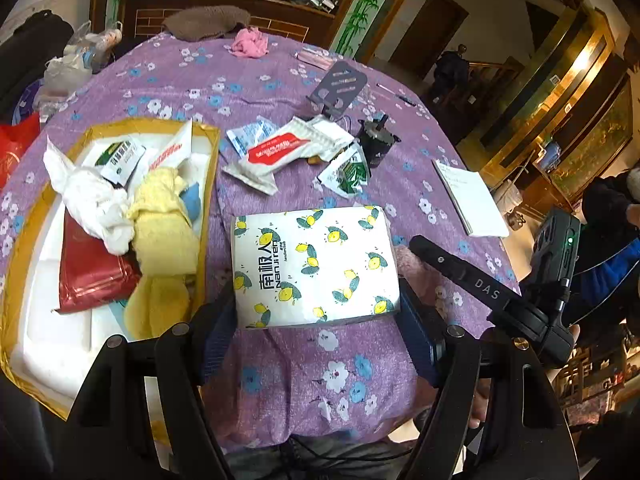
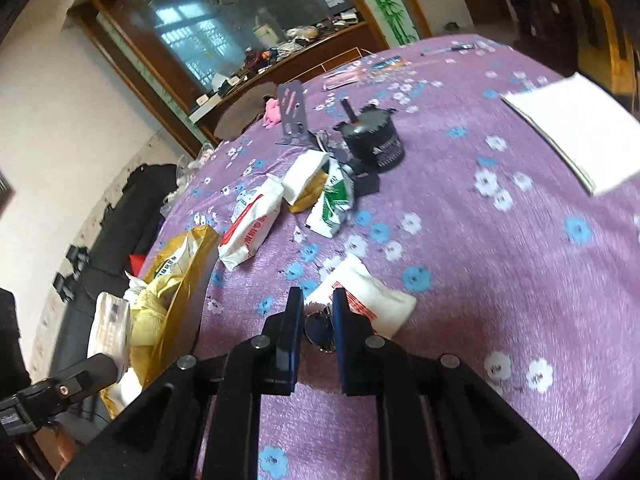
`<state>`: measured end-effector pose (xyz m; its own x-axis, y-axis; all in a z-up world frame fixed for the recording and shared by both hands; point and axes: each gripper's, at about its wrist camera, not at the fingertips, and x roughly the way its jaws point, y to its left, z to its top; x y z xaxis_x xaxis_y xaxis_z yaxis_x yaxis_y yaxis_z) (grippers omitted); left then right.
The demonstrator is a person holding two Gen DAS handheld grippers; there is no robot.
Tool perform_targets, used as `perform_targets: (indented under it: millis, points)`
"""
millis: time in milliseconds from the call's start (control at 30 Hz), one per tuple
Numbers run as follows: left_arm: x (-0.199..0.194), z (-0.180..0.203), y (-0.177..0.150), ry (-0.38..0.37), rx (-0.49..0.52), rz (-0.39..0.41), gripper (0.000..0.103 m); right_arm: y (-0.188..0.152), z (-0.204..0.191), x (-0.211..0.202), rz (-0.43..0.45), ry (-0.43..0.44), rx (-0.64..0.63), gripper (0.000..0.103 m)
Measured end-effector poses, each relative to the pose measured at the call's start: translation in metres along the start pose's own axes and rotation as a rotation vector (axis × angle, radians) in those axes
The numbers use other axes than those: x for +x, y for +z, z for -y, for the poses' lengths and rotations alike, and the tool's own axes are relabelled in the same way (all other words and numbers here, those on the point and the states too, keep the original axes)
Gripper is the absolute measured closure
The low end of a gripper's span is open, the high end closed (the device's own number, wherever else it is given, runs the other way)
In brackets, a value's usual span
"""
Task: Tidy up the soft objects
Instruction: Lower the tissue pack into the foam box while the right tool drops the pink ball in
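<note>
My left gripper (image 1: 318,320) is shut on a white tissue pack with lemon print (image 1: 314,266), held just above the purple cloth. To its left a gold-edged box (image 1: 210,168) holds white and yellow cloths (image 1: 164,216), a red pouch and small packets. My right gripper (image 2: 316,304) is nearly closed on the edge of a small white tissue packet with red print (image 2: 372,300) lying on the cloth. More tissue packets (image 2: 250,228) lie in a cluster further off; they also show in the left wrist view (image 1: 276,150).
A black round pot (image 2: 374,142) and a grey phone stand (image 2: 294,114) stand mid-table. A white notepad (image 2: 576,128) lies at the right. A pink cloth (image 1: 250,42) and brown cushion (image 1: 206,22) sit at the far edge. The right gripper's handle (image 1: 480,284) is beside the lemon pack.
</note>
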<state>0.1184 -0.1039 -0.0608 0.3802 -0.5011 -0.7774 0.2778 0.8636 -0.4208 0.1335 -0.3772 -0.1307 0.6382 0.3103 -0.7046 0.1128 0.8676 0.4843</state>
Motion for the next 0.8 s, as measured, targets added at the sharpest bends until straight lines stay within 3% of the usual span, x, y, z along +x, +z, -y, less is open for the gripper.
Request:
perform_targets:
  millis: [433, 600, 800]
  points:
    - [0.013, 0.005, -0.01, -0.015, 0.005, -0.044, 0.029, -0.009, -0.01, -0.01, 0.0, 0.091, 0.003, 0.091]
    - [-0.007, -0.009, -0.006, -0.077, -0.043, -0.054, 0.029, -0.013, -0.038, -0.006, -0.045, 0.198, -0.009, 0.091]
    - [-0.04, -0.038, -0.003, -0.042, -0.074, -0.009, 0.029, -0.021, -0.088, -0.002, -0.066, 0.277, -0.088, 0.091]
